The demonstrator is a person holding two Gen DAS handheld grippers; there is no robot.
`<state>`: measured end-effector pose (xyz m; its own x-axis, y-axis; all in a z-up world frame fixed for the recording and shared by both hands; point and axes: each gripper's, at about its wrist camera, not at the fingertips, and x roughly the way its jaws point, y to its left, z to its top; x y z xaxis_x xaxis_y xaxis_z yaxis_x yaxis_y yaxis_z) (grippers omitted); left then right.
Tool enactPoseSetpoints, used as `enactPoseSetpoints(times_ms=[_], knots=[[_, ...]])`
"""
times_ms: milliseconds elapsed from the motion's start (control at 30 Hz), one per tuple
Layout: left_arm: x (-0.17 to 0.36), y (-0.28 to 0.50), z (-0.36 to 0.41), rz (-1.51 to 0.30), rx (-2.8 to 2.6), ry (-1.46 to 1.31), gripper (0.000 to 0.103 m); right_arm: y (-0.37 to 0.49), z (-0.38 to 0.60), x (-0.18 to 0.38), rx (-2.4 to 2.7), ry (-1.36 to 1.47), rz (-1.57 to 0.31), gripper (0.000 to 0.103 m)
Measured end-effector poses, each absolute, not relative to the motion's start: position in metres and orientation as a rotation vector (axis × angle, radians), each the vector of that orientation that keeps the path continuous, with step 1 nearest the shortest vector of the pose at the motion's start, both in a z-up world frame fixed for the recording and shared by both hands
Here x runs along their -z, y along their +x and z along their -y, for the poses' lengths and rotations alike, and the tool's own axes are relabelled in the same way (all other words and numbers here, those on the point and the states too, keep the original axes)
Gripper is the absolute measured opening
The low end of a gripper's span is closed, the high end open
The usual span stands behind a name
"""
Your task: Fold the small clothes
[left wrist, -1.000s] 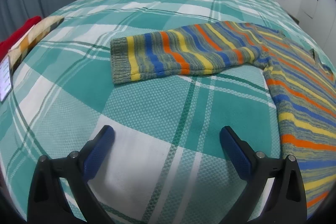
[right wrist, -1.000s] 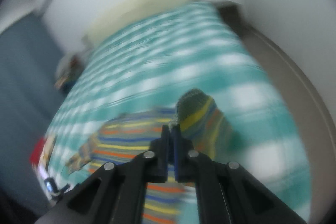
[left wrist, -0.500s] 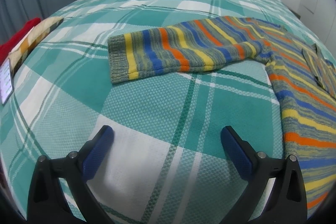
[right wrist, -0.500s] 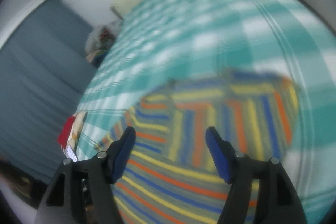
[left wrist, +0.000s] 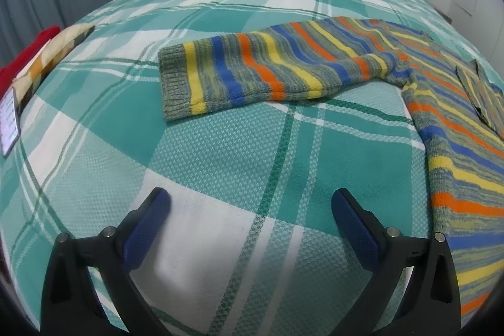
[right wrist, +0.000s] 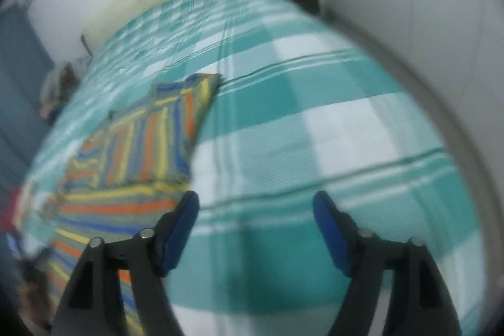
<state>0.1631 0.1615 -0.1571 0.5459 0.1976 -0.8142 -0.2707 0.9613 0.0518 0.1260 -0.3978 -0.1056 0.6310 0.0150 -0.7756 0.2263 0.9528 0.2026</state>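
**A:** How far along are we with the folding?

**B:** I am guessing we are only part way. The striped sweater (left wrist: pixel 453 103) is lying flat on the checked bedspread (left wrist: pixel 220 147). In my right view one sleeve (right wrist: pixel 163 131) is looking folded in over the body already. The other sleeve (left wrist: pixel 271 68) is still sticking straight out, just ahead of my left gripper (left wrist: pixel 250 210), so it is waiting to be folded. After that the body is waiting to be folded too.

**A:** Are you holding anything?

**B:** No. My left jaws are standing wide open over bare bedspread, with nothing between them. My right gripper (right wrist: pixel 255 221) has just been opening its jaws, and they are wide now, with only bedspread between them. The sweater is sitting ahead and to the left of the right jaws, not touching them as far as I can tell.

**A:** Anything you are not seeing well?

**B:** My right view is blurring a lot, so I am not sure how neat that folded sleeve is. My left view is cutting off the sweater body at the right edge, and I am not seeing its bottom hem.
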Motion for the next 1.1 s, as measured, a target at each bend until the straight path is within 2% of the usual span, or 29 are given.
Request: enactPoseSetpoints(times_ms=[167,267,300,500,567,633,700,767,800,833,867,900,1100], knots=[[0.157,0.161,-0.164,-0.963,-0.247,-0.097,0.103,0.111,0.389,0.136,0.180,0.172,-0.870,0.075],[0.152,0.158,-0.167,-0.967,-0.217,-0.114,0.102,0.111,0.384,0.141,0.185,0.133,-0.864,0.083],[0.147,0.156,-0.169,-0.964,-0.204,-0.133,0.101,0.114,0.384,0.144,0.171,0.129,-0.872,0.088],[0.092,0.153,-0.239,-0.825,-0.217,-0.378,0.101,0.116,0.379,0.151,0.168,0.108,-0.873,0.092],[0.089,0.172,-0.270,-0.863,-0.205,-0.461,0.101,0.116,0.377,0.151,0.168,0.108,-0.875,0.093],[0.101,0.210,-0.292,-0.988,-0.123,-0.504,0.099,0.116,0.375,0.152,0.174,0.099,-0.877,0.093],[0.115,0.236,-0.301,-1.053,-0.118,-0.495,0.084,0.117,0.374,0.152,0.179,0.086,-0.878,0.093],[0.130,0.254,-0.303,-1.100,-0.085,-0.519,0.060,0.116,0.373,0.152,0.183,0.079,-0.876,0.093],[0.136,0.261,-0.302,-1.112,-0.061,-0.541,0.055,0.116,0.373,0.152,0.182,0.081,-0.876,0.093],[0.139,0.265,-0.299,-1.107,-0.045,-0.553,0.041,0.116,0.373,0.152,0.182,0.080,-0.876,0.093],[0.138,0.271,-0.296,-1.085,-0.033,-0.549,0.011,0.116,0.373,0.152,0.183,0.079,-0.875,0.093],[0.134,0.273,-0.293,-1.067,-0.033,-0.541,0.004,0.116,0.373,0.152,0.183,0.079,-0.875,0.093],[0.052,0.298,-0.235,-0.921,0.045,-0.374,0.004,0.117,0.373,0.152,0.183,0.078,-0.876,0.094]])
